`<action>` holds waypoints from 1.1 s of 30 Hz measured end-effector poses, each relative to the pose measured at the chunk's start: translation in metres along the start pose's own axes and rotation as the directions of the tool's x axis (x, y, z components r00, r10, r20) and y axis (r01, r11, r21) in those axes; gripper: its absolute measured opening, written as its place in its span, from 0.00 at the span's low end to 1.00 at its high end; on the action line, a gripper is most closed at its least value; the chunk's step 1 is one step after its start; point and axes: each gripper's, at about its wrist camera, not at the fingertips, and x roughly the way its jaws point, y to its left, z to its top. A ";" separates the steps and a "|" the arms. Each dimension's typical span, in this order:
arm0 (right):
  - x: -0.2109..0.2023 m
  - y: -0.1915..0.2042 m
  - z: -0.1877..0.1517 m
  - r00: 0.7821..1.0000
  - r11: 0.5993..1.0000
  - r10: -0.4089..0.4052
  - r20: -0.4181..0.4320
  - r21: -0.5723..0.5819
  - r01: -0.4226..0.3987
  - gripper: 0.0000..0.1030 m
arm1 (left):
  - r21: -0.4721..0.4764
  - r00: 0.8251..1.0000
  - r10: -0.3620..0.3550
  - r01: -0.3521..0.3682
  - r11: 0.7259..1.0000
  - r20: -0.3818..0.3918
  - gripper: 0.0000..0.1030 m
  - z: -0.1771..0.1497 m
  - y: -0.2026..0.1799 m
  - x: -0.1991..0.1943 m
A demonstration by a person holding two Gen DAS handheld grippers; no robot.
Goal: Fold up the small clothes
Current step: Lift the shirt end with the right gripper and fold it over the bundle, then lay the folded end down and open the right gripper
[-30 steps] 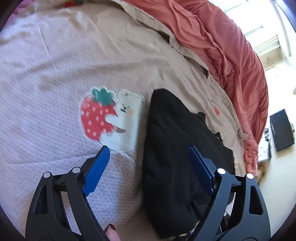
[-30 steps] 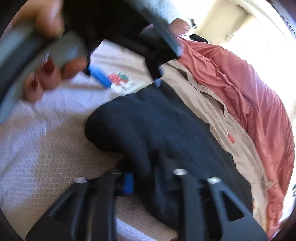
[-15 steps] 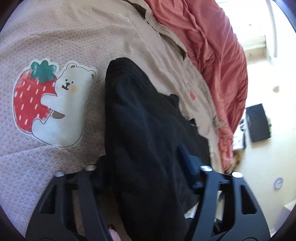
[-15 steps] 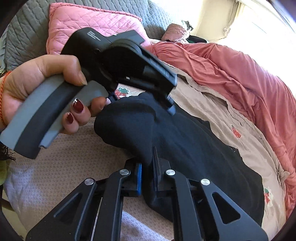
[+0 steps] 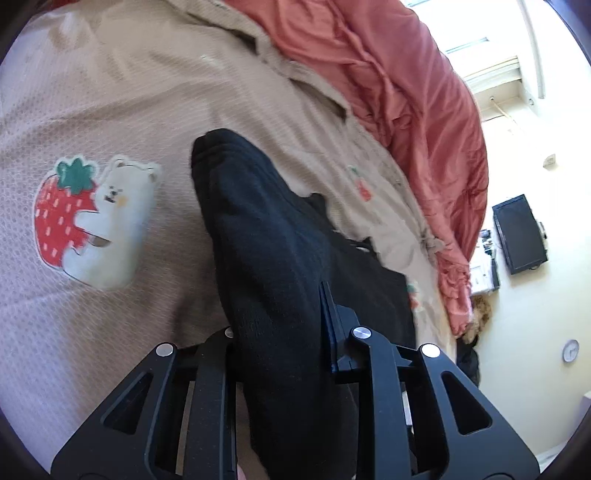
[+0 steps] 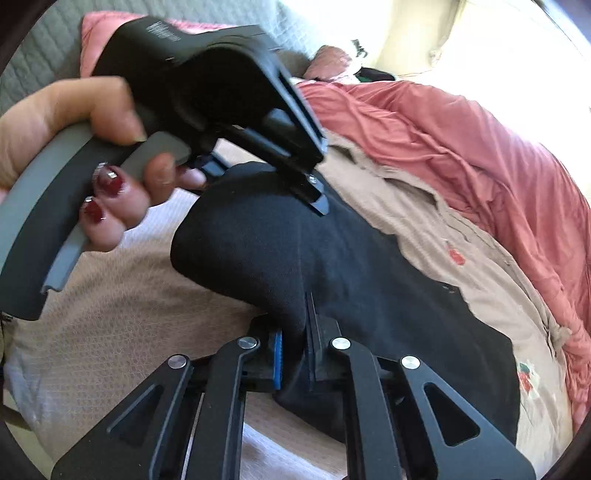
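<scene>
A small black garment [image 5: 266, 229] lies on a beige bed cover [image 5: 110, 110], with its near edge raised into a thick fold. My left gripper [image 5: 280, 314] straddles that fold. Its jaws are closing and the cloth fills the gap: the right blue pad presses the fabric, while the left pad is hidden behind it. In the right wrist view, my right gripper [image 6: 295, 332] is shut on a nearer part of the same garment [image 6: 351, 266]. A person's hand [image 6: 74, 122] holds the left gripper's handle above the fold.
The cover has a strawberry-and-bear patch [image 5: 92, 218] left of the garment. A coral duvet [image 5: 406, 92] is bunched along the far side. At the head of the bed are a pink pillow [image 6: 99, 29] and a grey quilted headboard [image 6: 40, 55]. A dark screen [image 5: 521, 232] hangs on the wall.
The left gripper moved from beside the garment onto its raised fold, and its jaws went from wide open to closed on the cloth. The right gripper kept its grip and lifted slightly.
</scene>
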 end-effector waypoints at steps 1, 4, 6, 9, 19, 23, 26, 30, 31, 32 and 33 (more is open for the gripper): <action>-0.007 -0.009 -0.002 1.000 1.000 0.003 0.007 0.026 -0.003 0.08 | 0.010 1.000 -0.005 0.005 1.000 0.000 0.15 -0.001 -0.006 -0.002; -0.023 -0.030 -0.007 1.000 0.997 0.004 0.028 0.082 -0.007 0.08 | 0.042 1.000 0.014 -0.014 0.999 0.004 0.15 -0.005 -0.029 -0.004; -0.035 -0.045 -0.014 0.999 0.994 -0.016 0.043 0.109 0.011 0.08 | 0.065 0.999 0.033 -0.033 0.997 0.001 0.15 -0.006 -0.049 0.001; -0.051 -0.067 -0.025 0.998 0.984 -0.034 0.058 0.175 0.023 0.07 | 0.090 0.999 0.047 -0.046 0.995 -0.008 0.15 -0.005 -0.079 0.010; -0.089 -0.138 -0.073 0.994 0.904 -0.102 0.043 0.422 0.074 0.07 | 0.289 0.975 0.196 -0.160 0.944 -0.100 0.15 -0.019 -0.193 0.092; -0.087 -0.157 -0.096 0.995 0.853 -0.098 0.001 0.515 0.083 0.07 | 0.345 0.955 0.263 -0.202 0.917 -0.140 0.16 -0.034 -0.215 0.131; -0.086 -0.172 -0.114 0.995 0.805 -0.088 -0.039 0.585 0.094 0.07 | 0.380 0.937 0.304 -0.220 0.898 -0.175 0.18 -0.044 -0.226 0.156; -0.082 -0.184 -0.132 0.995 0.738 -0.050 -0.082 0.669 0.092 0.07 | 0.367 0.928 0.275 -0.171 0.914 -0.253 0.43 -0.048 -0.232 0.179; -0.078 -0.187 -0.139 0.994 0.713 -0.026 -0.103 0.695 0.091 0.07 | 0.353 0.929 0.262 -0.161 0.922 -0.262 0.48 -0.048 -0.232 0.179; -0.073 -0.189 -0.143 0.993 0.695 -0.007 -0.117 0.714 0.088 0.07 | 0.344 0.932 0.260 -0.164 0.925 -0.254 0.48 -0.047 -0.232 0.176; -0.069 -0.193 -0.151 0.992 0.660 0.026 -0.125 0.747 0.077 0.08 | 0.340 0.940 0.246 -0.157 0.927 -0.238 0.48 -0.046 -0.233 0.171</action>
